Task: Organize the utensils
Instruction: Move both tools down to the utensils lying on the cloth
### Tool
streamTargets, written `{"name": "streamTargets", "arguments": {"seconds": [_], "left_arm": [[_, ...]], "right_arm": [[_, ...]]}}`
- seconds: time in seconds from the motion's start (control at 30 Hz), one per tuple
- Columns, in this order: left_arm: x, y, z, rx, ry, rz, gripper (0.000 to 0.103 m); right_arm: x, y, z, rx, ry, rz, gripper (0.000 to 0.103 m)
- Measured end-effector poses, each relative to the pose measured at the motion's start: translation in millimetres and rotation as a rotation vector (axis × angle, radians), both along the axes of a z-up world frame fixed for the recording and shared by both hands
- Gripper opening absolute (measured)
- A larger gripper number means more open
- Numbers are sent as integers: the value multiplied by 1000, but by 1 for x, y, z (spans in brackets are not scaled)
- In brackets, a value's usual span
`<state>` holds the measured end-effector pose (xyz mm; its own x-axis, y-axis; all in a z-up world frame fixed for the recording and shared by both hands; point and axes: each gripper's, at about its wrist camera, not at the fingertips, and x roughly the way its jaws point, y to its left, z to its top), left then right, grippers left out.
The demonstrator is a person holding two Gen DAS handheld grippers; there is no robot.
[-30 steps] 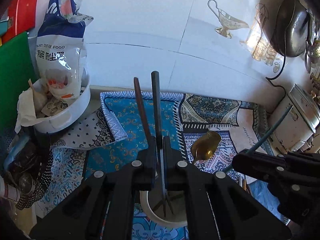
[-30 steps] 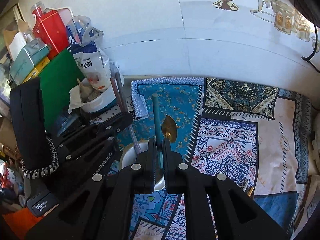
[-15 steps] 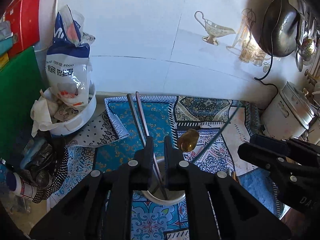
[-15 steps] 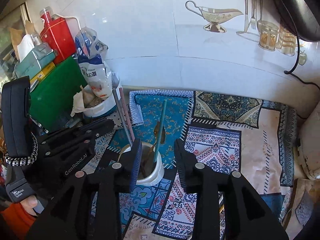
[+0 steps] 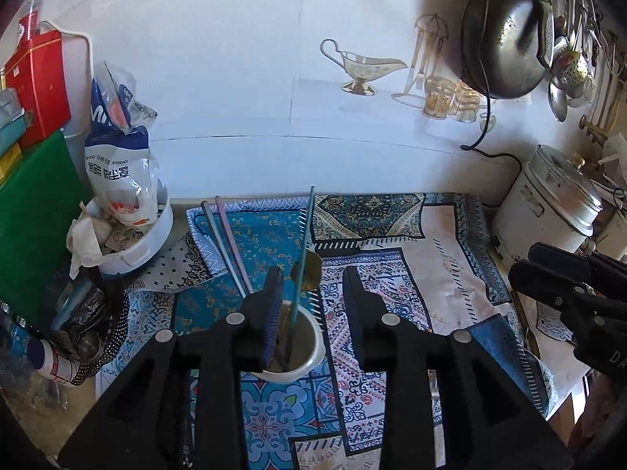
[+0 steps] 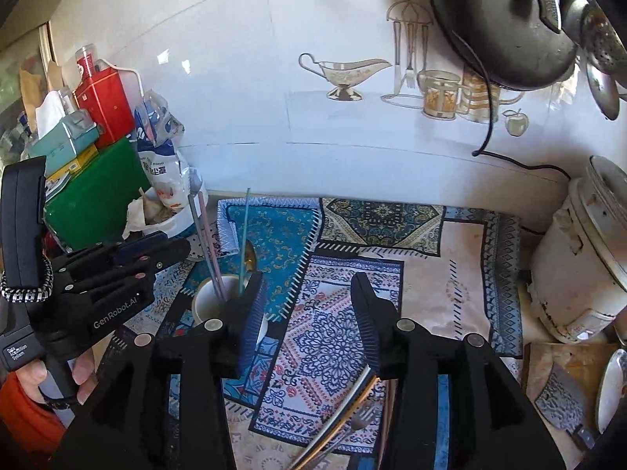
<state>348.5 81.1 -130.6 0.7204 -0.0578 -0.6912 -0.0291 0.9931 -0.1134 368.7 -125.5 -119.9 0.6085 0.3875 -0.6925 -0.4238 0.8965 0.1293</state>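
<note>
Chopsticks (image 5: 229, 248), a teal-handled spoon (image 5: 303, 254) and other utensils are standing in the white cup (image 5: 309, 356) on the patterned mat (image 5: 431, 258), toward its left edge. Left gripper (image 5: 312, 293) is gaping wide, empty, above the cup; right gripper (image 6: 307, 301) is likewise spread, gripping nothing.
</note>
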Motion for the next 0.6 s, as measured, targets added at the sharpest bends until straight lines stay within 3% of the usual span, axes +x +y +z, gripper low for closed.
{"name": "streamTargets", "arguments": {"seconds": [0.23,0.6], "left_arm": [[3,-49,-16,-18,54,-69,39],[25,-112,-86,-4,255,-171,39]], "right_arm": [[2,-46,-22,-36,44,-70,41],[8,-97,-89,-106,202,-147,41]]}}
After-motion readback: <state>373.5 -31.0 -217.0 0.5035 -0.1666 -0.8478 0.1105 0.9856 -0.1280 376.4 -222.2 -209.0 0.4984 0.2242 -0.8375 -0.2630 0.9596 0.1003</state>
